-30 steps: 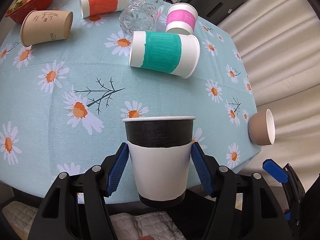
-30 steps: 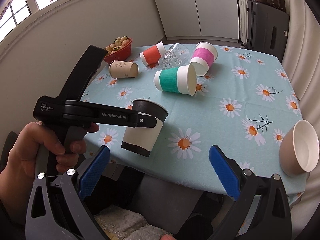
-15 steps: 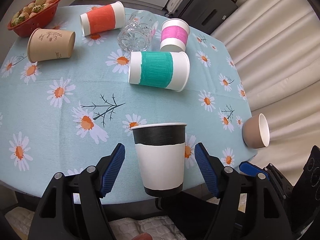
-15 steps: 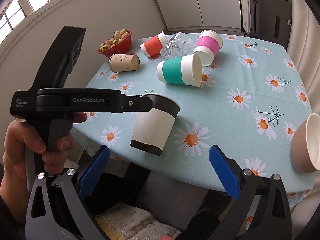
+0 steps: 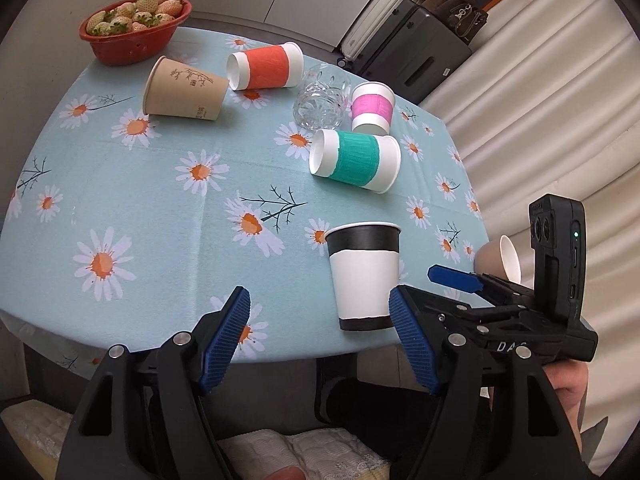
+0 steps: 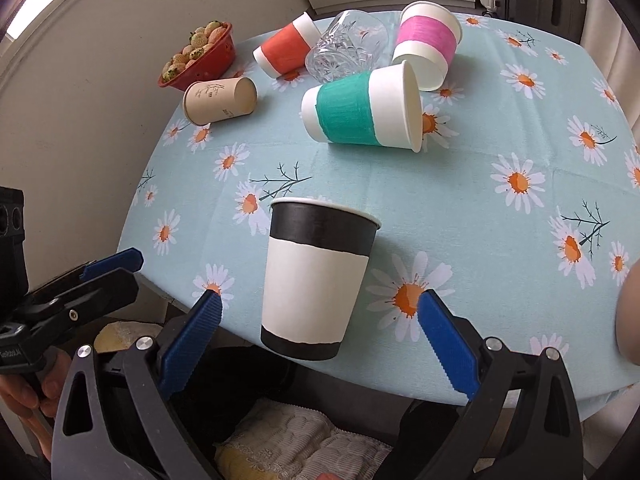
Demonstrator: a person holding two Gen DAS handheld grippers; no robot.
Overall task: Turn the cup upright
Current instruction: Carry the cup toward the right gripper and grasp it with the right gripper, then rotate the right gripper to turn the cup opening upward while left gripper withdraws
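A black-and-white paper cup (image 5: 365, 276) stands upright near the table's front edge; it also shows in the right wrist view (image 6: 316, 284). My left gripper (image 5: 320, 340) is open and empty, drawn back to the cup's left. My right gripper (image 6: 320, 340) is open and empty, just in front of the cup. A teal-banded cup (image 5: 356, 160) (image 6: 360, 108), an orange cup (image 5: 266, 66), a tan printed cup (image 5: 182, 90) and a plain brown cup (image 5: 500, 258) lie on their sides. A pink-banded cup (image 5: 373, 107) stands rim down.
A cut-glass tumbler (image 5: 322, 98) lies among the cups. A red bowl of strawberries (image 5: 134, 28) sits at the far left. The daisy tablecloth (image 5: 140, 184) covers the round table. Suitcases (image 5: 416, 56) and a curtain stand beyond it.
My left gripper let go of the black-and-white cup, opened wide and drew back to the left. My right gripper moved in front of the cup.
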